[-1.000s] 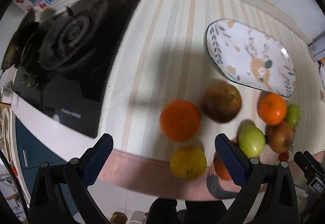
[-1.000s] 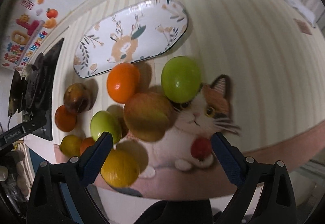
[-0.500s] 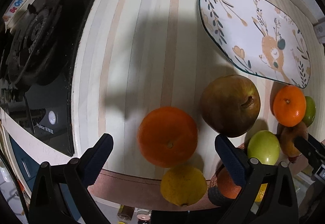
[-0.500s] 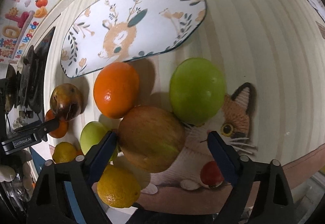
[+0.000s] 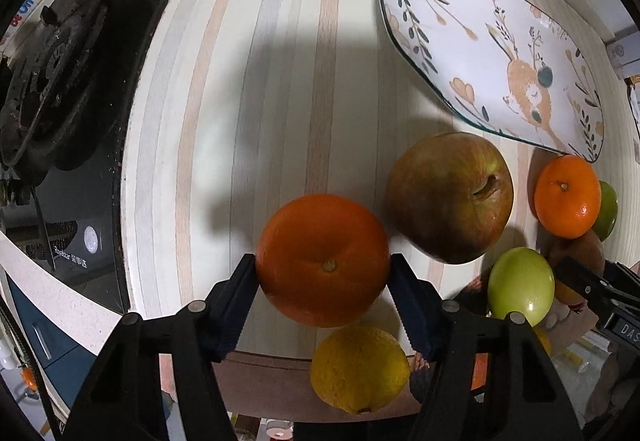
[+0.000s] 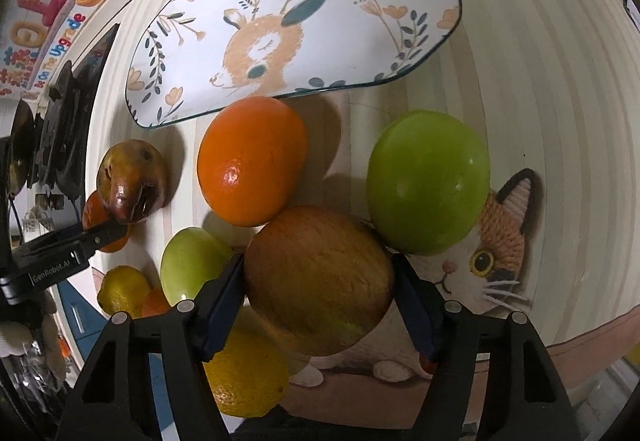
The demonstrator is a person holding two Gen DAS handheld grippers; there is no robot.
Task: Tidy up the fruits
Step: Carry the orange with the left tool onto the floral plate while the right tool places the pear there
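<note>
My left gripper [image 5: 322, 267] points down at the striped counter, its jaws closing, with both pads against the sides of a large orange [image 5: 324, 241]. In the right wrist view my right gripper [image 6: 318, 275] is closing too, and its pads touch a brown-yellow russet fruit [image 6: 316, 281] that lies among other fruit. An empty oval plate with a deer print [image 5: 480, 41] [image 6: 320, 21] lies just beyond both. Around it lie a red-green apple [image 5: 450, 197], a lemon [image 5: 360, 369], a green apple [image 6: 428, 185] and another orange [image 6: 252, 161].
A black gas stove [image 5: 60, 61] fills the counter's left side. A cat-print mat [image 6: 496, 253] lies under the right-hand fruit near the counter's front edge. A smaller green apple [image 6: 192, 265] and a lemon [image 6: 248, 373] crowd the right gripper's left finger.
Both grippers have come down closer to the fruit. Their jaws, wide open before, have narrowed: the left around the orange, the right around the russet fruit.
</note>
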